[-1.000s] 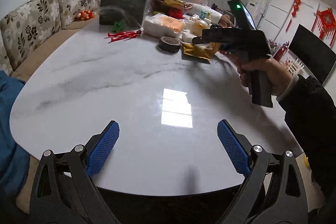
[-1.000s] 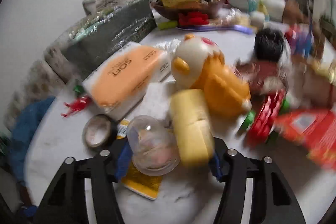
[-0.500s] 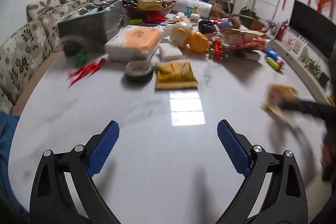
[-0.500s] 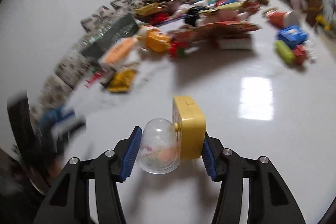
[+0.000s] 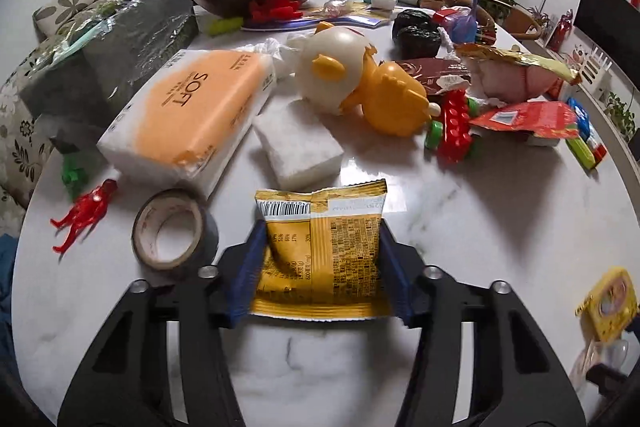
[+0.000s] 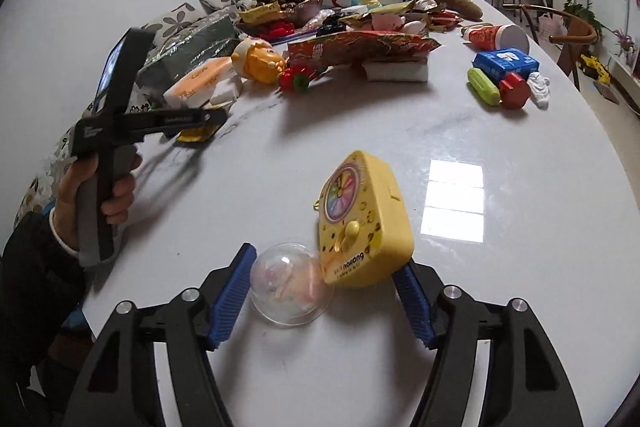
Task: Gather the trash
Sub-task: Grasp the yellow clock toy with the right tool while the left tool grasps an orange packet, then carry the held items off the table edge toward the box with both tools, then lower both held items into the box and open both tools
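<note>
Now the left gripper [image 5: 320, 263] is sitting low over the marble table [image 5: 460, 211], its two blue pads pressing against the sides of a yellow snack wrapper [image 5: 322, 247], which is bowing slightly between them with its barcode end pointing toward 12 o'clock. At 9 o'clock from the wrapper, just beside the left pad, a roll of brown tape [image 5: 170, 229] is lying flat. At 11 o'clock an orange tissue pack [image 5: 196, 111] is resting, and a white sponge block [image 5: 298, 145] is lying at 12 o'clock. A red toy figure [image 5: 82, 213] is sprawling at 9 o'clock beyond the tape. A yellow chick toy [image 5: 360, 83] is lying on its side at 1 o'clock among the clutter.

In the right wrist view, the right gripper [image 6: 324, 291] is holding its fingers spread wide on either side of a clear plastic dome [image 6: 290, 285] and a yellow toy box [image 6: 364, 223]. The dome is sitting near the left pad but apart from it; the box, leaning at 1 o'clock from the dome and touching it, is close against the right pad, though contact is hard to judge. At 10 o'clock in this view, the wrapper is showing as a yellow patch at the left tool's tip.
</note>
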Available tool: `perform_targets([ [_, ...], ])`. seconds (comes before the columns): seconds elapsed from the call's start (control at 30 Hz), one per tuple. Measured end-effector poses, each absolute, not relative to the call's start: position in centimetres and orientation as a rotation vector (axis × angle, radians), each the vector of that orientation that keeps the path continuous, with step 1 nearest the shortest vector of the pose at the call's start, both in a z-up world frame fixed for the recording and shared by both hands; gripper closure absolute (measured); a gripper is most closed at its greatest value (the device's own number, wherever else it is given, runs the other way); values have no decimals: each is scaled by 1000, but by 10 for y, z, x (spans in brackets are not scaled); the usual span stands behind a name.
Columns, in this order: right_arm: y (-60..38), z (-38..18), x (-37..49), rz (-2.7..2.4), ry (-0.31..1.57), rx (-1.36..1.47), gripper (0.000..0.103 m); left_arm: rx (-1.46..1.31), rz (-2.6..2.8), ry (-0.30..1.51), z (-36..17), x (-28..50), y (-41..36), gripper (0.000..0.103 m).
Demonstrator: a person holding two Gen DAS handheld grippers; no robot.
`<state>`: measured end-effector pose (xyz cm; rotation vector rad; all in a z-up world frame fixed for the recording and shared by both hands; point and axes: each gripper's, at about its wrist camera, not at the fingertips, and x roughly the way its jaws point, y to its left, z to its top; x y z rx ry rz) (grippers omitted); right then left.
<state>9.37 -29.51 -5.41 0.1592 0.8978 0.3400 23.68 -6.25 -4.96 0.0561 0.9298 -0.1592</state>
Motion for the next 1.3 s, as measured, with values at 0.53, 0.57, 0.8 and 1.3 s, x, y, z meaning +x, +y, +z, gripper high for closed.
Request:
perform_targets([
  [0.53, -307, -55, 103, 353, 924, 329, 28, 65, -187, 797, -32, 100, -39, 55],
  [0.57, -309, -55, 105, 350, 927, 362, 28, 53, -194, 806, -34, 102, -39, 55],
  [0.8, -273, -51, 85, 295, 918, 99, 45, 34, -189, 798, -37, 91, -33, 55],
  [1.3, -252, -10, -47, 548, 922, 175, 64, 49, -352, 777, -19, -18, -6, 55],
])
